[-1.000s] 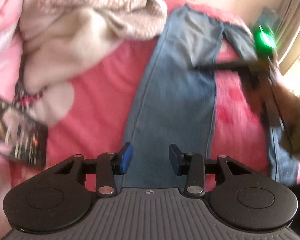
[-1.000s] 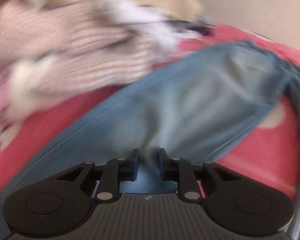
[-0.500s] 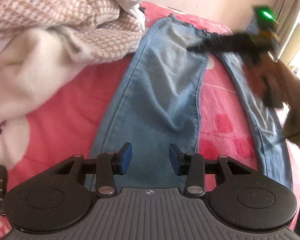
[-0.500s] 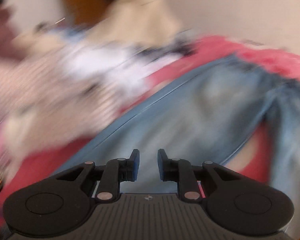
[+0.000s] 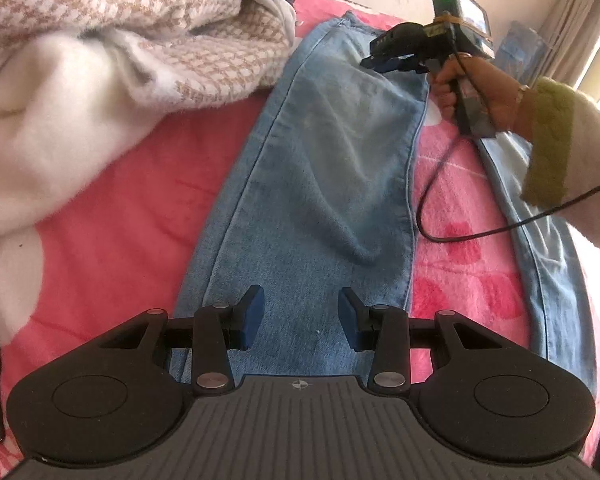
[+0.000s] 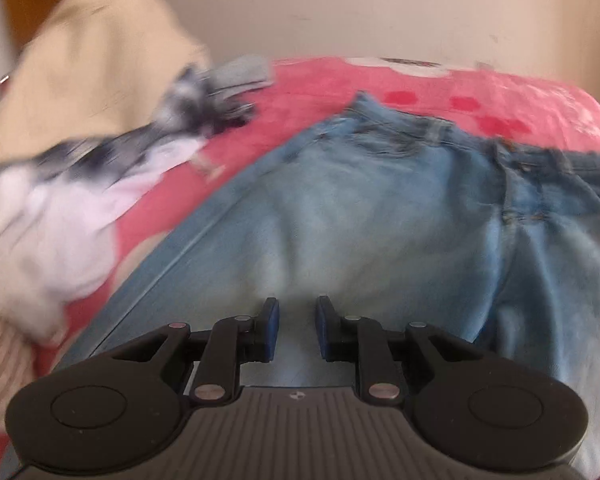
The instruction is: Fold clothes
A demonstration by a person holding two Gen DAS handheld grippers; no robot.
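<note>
Light-blue denim jeans spread flat on pink fleece bedspread, beside heaped checked knit blanket. Left gripper released, hovering over one leg; right gripper parted, empty, near waistband.

Left gripper: black body, ribbed grey top plate with small cross mark, round side discs, silver pivot screws, blue pads. Right gripper: same build, green LED lit, black cable. Cream sleeve with olive cuff; bracelet at wrist.
</note>
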